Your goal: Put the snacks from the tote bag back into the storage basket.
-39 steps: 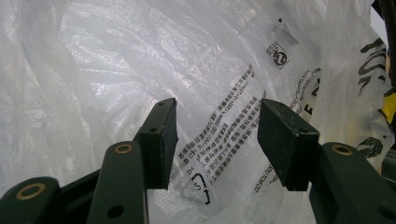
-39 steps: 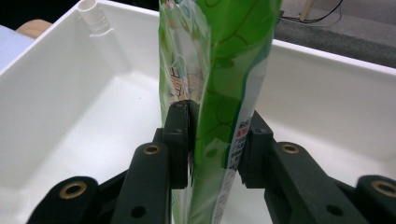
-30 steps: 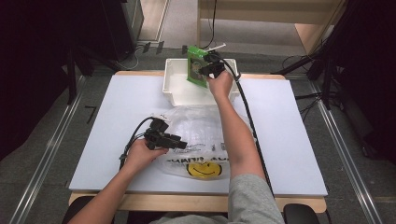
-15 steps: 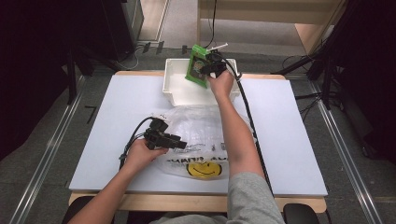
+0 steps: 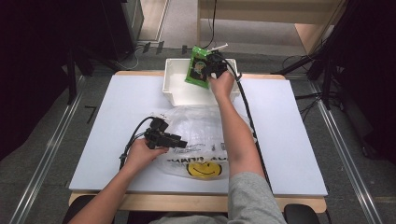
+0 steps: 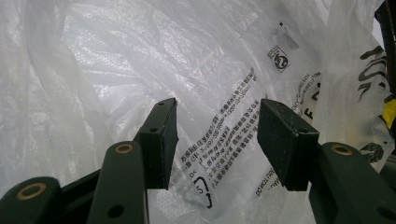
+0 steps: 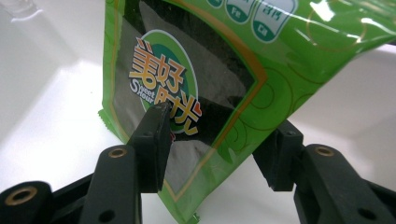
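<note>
Right claw (image 5: 208, 65) holds over the white bin (image 5: 173, 91) at the far edge of the counter (image 5: 107, 116). Green snack pouch (image 5: 198, 66) hangs between its jaws, above the bin. Its jaws have just been opening; in the right gripper view the pouch (image 7: 196, 93) sits slanted in the gap, the left pad against the printed face, the right pad standing behind the film with a gap. Reads as a loosened hold, not a clamp.

Left claw (image 5: 164, 138) rests on the clear plastic bag (image 5: 201, 126) in the middle of the counter, jaws set wide. Left gripper view: bag film (image 6: 140, 60) lies beyond both pads, nothing pinched.

Handling, judged:
- Pouch looks light and thin, glossy film, so likely slippery; contents probably flat and brittle, so moderate squeeze only.
- Best hold: the flat sealed edge or a corner, not the puffed middle.
- Bag is limp and crinkly, will sag and shift; take it at the mouth edge or a handle, gathering a fold between the pads.
</note>
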{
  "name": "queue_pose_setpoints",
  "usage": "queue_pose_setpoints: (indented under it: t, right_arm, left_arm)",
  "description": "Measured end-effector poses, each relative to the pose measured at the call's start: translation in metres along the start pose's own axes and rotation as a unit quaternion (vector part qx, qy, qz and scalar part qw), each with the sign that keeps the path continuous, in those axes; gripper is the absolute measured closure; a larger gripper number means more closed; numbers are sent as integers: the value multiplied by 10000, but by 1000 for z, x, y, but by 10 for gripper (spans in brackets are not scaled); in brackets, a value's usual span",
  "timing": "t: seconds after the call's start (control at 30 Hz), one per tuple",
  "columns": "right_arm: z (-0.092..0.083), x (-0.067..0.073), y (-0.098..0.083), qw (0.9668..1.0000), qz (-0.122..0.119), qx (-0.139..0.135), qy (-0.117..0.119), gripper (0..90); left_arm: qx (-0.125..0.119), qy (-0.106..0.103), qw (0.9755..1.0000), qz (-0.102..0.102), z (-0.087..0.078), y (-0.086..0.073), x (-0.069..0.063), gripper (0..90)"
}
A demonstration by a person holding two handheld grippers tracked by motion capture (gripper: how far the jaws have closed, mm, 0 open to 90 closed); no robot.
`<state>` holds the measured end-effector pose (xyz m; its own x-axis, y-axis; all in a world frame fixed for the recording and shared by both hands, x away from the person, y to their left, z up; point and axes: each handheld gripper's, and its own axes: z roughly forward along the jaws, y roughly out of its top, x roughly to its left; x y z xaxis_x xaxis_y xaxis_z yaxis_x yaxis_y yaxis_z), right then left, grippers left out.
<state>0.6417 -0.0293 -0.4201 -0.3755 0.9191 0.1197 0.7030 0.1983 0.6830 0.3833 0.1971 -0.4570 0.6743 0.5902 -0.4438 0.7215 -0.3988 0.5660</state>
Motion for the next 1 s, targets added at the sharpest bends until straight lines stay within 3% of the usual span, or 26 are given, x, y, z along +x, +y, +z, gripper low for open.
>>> queue_pose_setpoints:
  t: [0.23,0.67,0.83,1.0]
  right_arm:
    - [4,2,-1,10000,14,-39,8,497]
    - [11,6,1,9998,159,-68,87,440]
    - [12,4,0,9999,120,23,72,397]
    - [13,5,-1,9998,116,111,74,415]
  left_arm:
    - [72,29,9999,98,1,1,-2,491]
    - [22,-11,10000,74,0,0,-2,490]
    - [44,16,10000,69,-1,-1,-1,490]
    - [41,24,10000,39,-1,-2,-1,490]
